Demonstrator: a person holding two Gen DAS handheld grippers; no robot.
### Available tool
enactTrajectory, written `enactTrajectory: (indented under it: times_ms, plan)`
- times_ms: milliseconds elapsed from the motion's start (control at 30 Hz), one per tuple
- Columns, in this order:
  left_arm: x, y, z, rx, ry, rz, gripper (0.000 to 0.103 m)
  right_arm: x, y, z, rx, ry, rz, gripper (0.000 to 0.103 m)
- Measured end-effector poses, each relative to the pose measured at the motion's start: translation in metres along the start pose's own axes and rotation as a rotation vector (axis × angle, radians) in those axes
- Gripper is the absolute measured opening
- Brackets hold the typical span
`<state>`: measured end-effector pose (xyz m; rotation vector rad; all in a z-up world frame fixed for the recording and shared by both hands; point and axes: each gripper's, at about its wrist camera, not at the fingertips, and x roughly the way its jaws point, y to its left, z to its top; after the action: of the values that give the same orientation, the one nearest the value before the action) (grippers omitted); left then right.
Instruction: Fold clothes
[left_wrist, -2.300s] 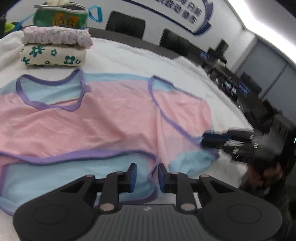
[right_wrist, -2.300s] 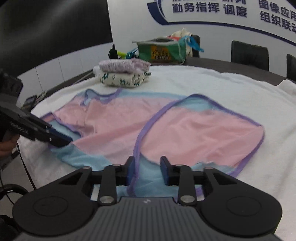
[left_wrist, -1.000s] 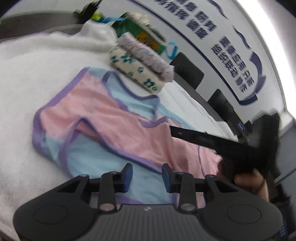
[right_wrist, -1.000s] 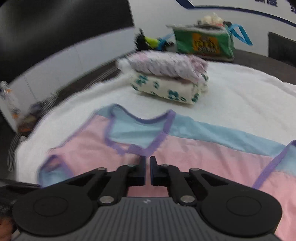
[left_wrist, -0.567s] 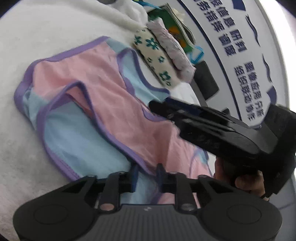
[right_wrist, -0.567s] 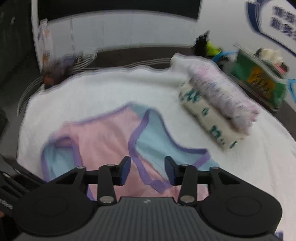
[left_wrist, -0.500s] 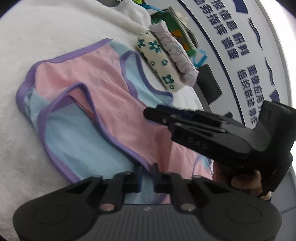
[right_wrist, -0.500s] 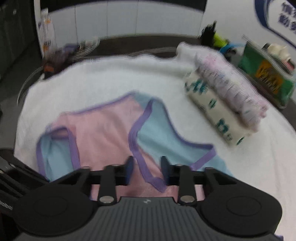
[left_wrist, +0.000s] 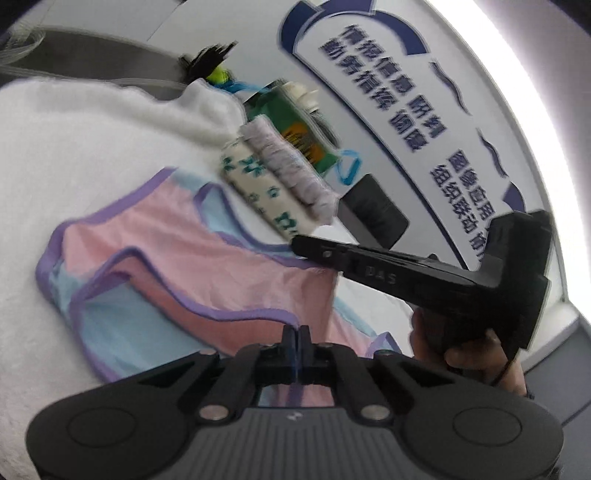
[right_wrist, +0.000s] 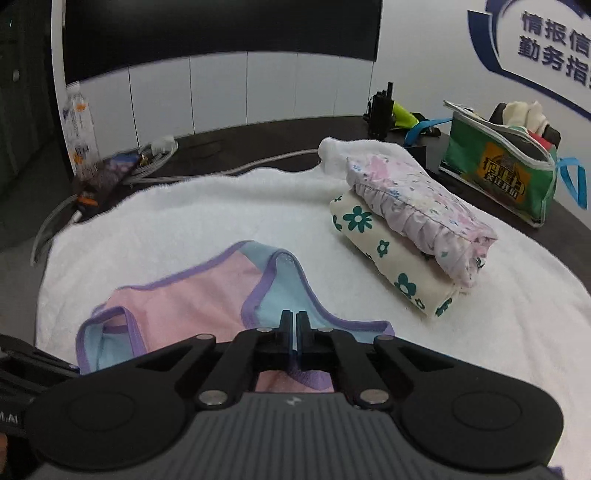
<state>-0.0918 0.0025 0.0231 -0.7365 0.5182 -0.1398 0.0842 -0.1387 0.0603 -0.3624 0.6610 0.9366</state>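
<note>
Both grippers, left (left_wrist: 296, 334) and right (right_wrist: 294, 320), pinch the pink-and-blue purple-trimmed cotton top (right_wrist: 192, 288) near the folded floral stack (right_wrist: 406, 236); lifting evenly should keep the fold straight.

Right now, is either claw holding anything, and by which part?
Both hold the pink top: left claw pinches its purple trimmed edge, right claw its purple neckline trim.

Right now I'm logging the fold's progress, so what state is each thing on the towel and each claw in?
Pink top: partly folded, one edge lifted.
Left claw: shut on the pink top's purple hem.
Right claw: shut on the pink top's neckline edge.
Floral garment: folded, bottom of the stack.
Lilac ruffled garment: folded, on top of it.
Green bag: unzipped, cloth sticking out.
White towel: spread flat.
</note>
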Motion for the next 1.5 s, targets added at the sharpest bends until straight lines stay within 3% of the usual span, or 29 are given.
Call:
enactTrajectory:
  times_ms: [133,200,300,433,567,633,700,767,833,900,967,1000,1133,1233,1267,1367,1500]
  plan:
    - [-0.003,-0.012,-0.014,0.085,-0.012,-0.001,0.0,0.003,-0.016,-0.015,0.085,0.019,-0.024,0.002]
    - [-0.001,-0.016,-0.023,0.123,-0.004,0.014,0.0,0.003,-0.023,-0.019,0.145,0.037,-0.056,0.01]
    - [0.005,-0.021,-0.034,0.192,0.02,0.045,0.0,-0.017,-0.028,-0.016,0.235,0.018,-0.069,0.011]
    - [0.022,-0.028,-0.047,0.275,0.079,0.059,0.0,-0.045,-0.012,-0.016,0.294,0.034,-0.023,0.011]
    - [0.027,-0.032,-0.056,0.327,0.077,0.067,0.0,-0.028,0.011,-0.038,0.306,0.116,-0.096,0.016]
    - [0.027,-0.032,-0.059,0.339,0.073,0.068,0.0,-0.014,0.017,-0.051,0.281,0.113,-0.157,0.005]
    - [0.024,-0.031,-0.059,0.356,0.087,0.058,0.0,-0.013,0.011,-0.056,0.304,0.097,-0.167,0.002]
    - [0.013,-0.029,-0.057,0.376,0.108,0.017,0.016,-0.013,0.003,-0.06,0.337,0.089,-0.173,0.002]
    - [-0.005,-0.025,-0.052,0.398,0.135,-0.059,0.025,-0.021,-0.002,-0.061,0.349,0.09,-0.175,0.008]
    - [-0.032,-0.013,-0.042,0.407,0.115,-0.089,0.026,-0.036,0.0,-0.057,0.33,0.022,-0.18,0.021]
    - [-0.054,0.006,-0.024,0.373,0.056,-0.034,0.027,-0.047,0.006,-0.049,0.3,-0.045,-0.169,0.036]
    - [-0.059,0.017,-0.014,0.362,0.033,0.028,0.027,-0.045,0.01,-0.041,0.277,-0.064,-0.142,0.039]
    - [-0.061,0.056,0.02,0.282,-0.032,0.206,0.028,-0.004,0.029,-0.005,0.184,-0.056,-0.072,0.039]
    - [-0.053,0.055,0.022,0.345,0.033,0.195,0.028,0.042,0.03,0.013,0.166,-0.004,-0.089,0.038]
    - [-0.052,0.051,0.019,0.382,0.048,0.186,0.028,0.056,0.028,0.016,0.171,0.017,-0.091,0.036]
    - [-0.049,0.041,0.001,0.49,0.076,0.262,0.028,0.081,0.027,0.02,0.169,0.086,-0.107,0.005]
    - [-0.054,0.036,-0.015,0.571,0.047,0.297,0.037,0.069,0.031,0.013,0.152,0.117,-0.187,0.001]
